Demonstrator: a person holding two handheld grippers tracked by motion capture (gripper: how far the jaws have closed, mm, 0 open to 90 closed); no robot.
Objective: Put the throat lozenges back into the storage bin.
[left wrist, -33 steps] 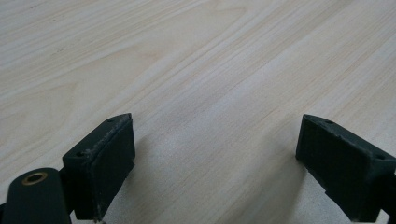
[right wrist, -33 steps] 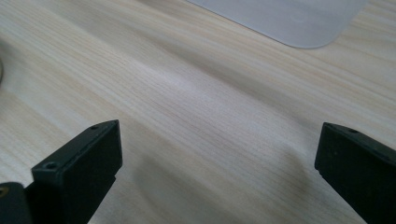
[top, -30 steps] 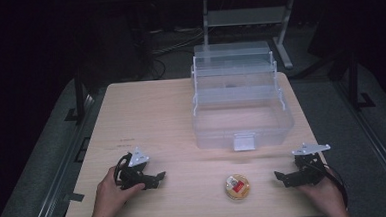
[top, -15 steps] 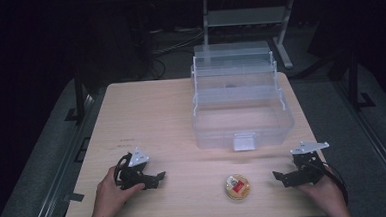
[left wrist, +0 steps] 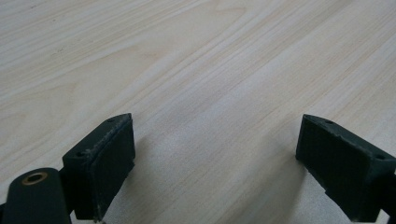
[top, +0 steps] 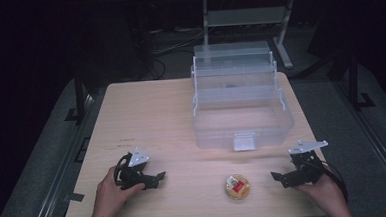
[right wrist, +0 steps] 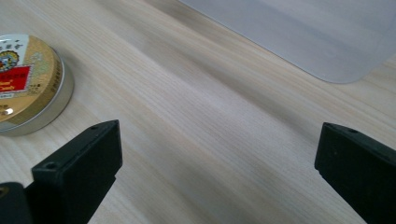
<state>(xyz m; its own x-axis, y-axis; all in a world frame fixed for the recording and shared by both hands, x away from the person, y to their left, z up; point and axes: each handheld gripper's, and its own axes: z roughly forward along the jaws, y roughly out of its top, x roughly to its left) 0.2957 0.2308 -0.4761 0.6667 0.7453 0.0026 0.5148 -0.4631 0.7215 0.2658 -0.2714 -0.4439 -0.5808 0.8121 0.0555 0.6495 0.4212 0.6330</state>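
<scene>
Pale wood bench point(top: 171, 119), lit from above, dark room around it. Clear plastic box point(top: 241, 103) toward the far right of the bench, tiered trays folded back, main bin open with nothing visible inside, small latch tab at its front wall.

Round tin point(top: 236, 187) near the front edge, lying flat, lid up, well apart from the box and in front of it. Gold lid with a red patch point(right wrist: 14, 74); small print around the rim, too fine and too cropped to read in the right gripper view. No brand legible.

Right gripper point(top: 279, 176) low over the bench, to the right of the tin, pointing toward it, near but not touching. Fingers point(right wrist: 81, 163) spread wide, nothing between them; tin at the upper left of that view, corner of the box base at the upper right.

Left gripper point(top: 159, 177) resting low at the front left, well apart from the tin. Fingers point(left wrist: 105, 161) spread wide too, bare wood grain between them.

Progress, by judgement: barely begun. Tin not grasped, not lifted, nothing placed in the box. Likely left: close in on the tin from the right, grip across its rim, carry to the open bin, release. Shallow tin, slick side wall; a low, level grip needed.
</scene>
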